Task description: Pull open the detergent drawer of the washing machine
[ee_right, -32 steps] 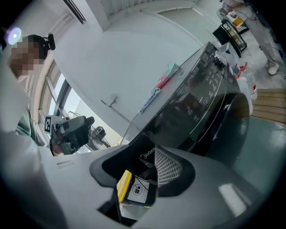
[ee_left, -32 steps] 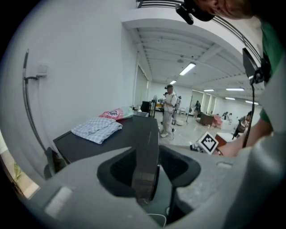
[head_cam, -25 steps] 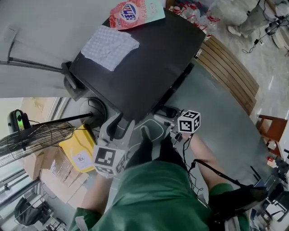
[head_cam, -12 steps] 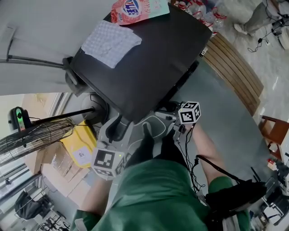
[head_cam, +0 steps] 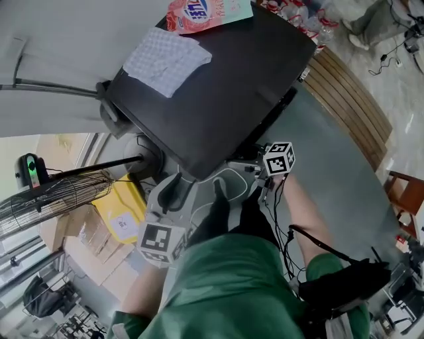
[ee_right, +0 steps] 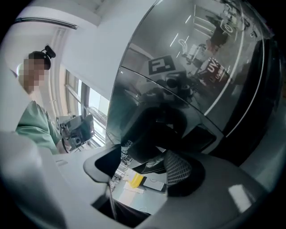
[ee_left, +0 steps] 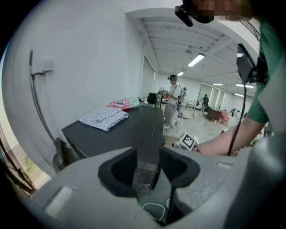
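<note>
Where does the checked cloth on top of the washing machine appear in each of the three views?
Head view: checked cloth at upper left, on the dark washing machine top.
Left gripper view: cloth left of centre, on the same top.
Right gripper view: not in it.
Shared landmark: the red packet beside the cloth, in head and left gripper views.

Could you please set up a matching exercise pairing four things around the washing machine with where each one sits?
Things:
1. checked white folded cloth
2. red-and-white printed packet
3. yellow labelled container
4. brown slatted wooden bench

Places:
A. down beside the wire fan
B. on the black machine top, cut off by the head view's upper edge
C. to the right, past the machine
D. spread flat on the machine top, beside the packet

Pairs: 1-D; 2-B; 3-A; 4-C
</note>
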`<state>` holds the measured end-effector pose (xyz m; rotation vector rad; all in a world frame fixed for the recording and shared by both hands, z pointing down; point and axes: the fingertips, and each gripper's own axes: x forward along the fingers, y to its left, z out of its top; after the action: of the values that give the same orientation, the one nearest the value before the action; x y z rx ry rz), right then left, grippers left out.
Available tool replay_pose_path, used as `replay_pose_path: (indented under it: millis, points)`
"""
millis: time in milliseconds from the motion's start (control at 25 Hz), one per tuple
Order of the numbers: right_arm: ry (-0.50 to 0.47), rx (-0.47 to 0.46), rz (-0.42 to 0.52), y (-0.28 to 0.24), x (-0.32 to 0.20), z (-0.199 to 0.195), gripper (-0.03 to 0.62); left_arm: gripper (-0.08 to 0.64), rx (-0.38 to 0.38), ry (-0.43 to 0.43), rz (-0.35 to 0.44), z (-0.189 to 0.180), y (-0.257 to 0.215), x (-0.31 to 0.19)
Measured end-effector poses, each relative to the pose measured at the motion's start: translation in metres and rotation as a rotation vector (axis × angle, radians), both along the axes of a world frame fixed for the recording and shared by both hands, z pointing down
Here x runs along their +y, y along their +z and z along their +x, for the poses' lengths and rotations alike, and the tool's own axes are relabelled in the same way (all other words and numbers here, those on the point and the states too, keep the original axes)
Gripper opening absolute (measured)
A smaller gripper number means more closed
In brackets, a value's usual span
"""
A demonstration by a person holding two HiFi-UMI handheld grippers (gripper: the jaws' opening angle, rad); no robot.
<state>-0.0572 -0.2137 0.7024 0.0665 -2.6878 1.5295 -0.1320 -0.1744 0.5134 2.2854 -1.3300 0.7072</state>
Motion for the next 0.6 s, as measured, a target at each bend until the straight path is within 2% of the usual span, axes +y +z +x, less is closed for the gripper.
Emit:
replay_pose_path:
  millis: [280,600]
  points:
    - [-0.011,-0.046,-0.009,0.001,-0.003,0.000,0.285,0.150,-0.019,-0.002,-0.017,0.000,0.007,0.012]
    - [0.060,-0.120,-0.032,-0.002,-0.002,0.004,0.284,0.147,-0.025,-0.005,-0.026,0.003,0.006,0.027]
